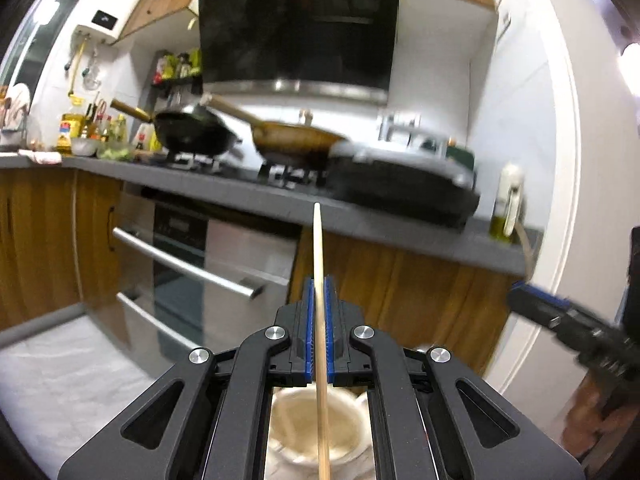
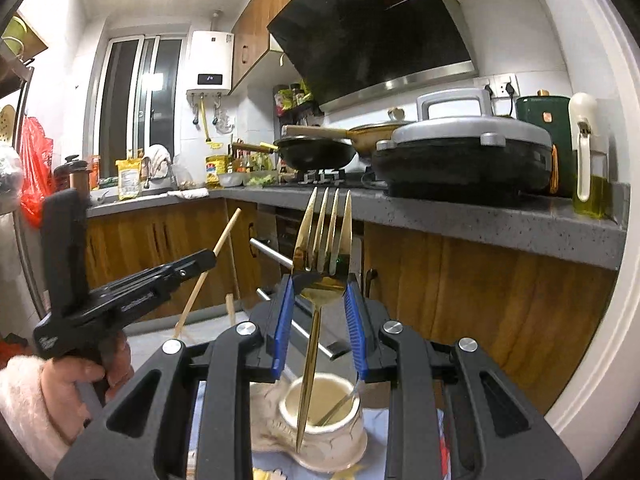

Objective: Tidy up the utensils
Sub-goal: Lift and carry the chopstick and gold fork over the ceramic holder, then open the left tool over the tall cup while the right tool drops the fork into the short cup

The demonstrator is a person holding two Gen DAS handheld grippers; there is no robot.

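My left gripper (image 1: 319,286) is shut on a pale wooden chopstick (image 1: 319,248) that stands upright between its blue pads, above a cream ceramic utensil holder (image 1: 316,420). My right gripper (image 2: 318,282) is shut on a gold fork (image 2: 324,232), tines up, with its handle hanging down toward the cream utensil holder (image 2: 324,416). A thin utensil leans inside that holder. The left gripper (image 2: 204,260) with its chopstick (image 2: 226,232) shows at the left of the right wrist view, in a hand with a fluffy pink sleeve (image 2: 28,404). The right gripper (image 1: 520,296) shows blurred at the left wrist view's right edge.
A grey kitchen counter (image 2: 500,220) runs ahead with a black wok (image 2: 316,154), a golden pan (image 2: 372,132), a lidded electric griddle (image 2: 464,156) and an oil bottle (image 2: 592,184). Wooden cabinets and an oven with bar handles (image 1: 184,268) lie below. A second chopstick (image 2: 230,308) stands near the holder.
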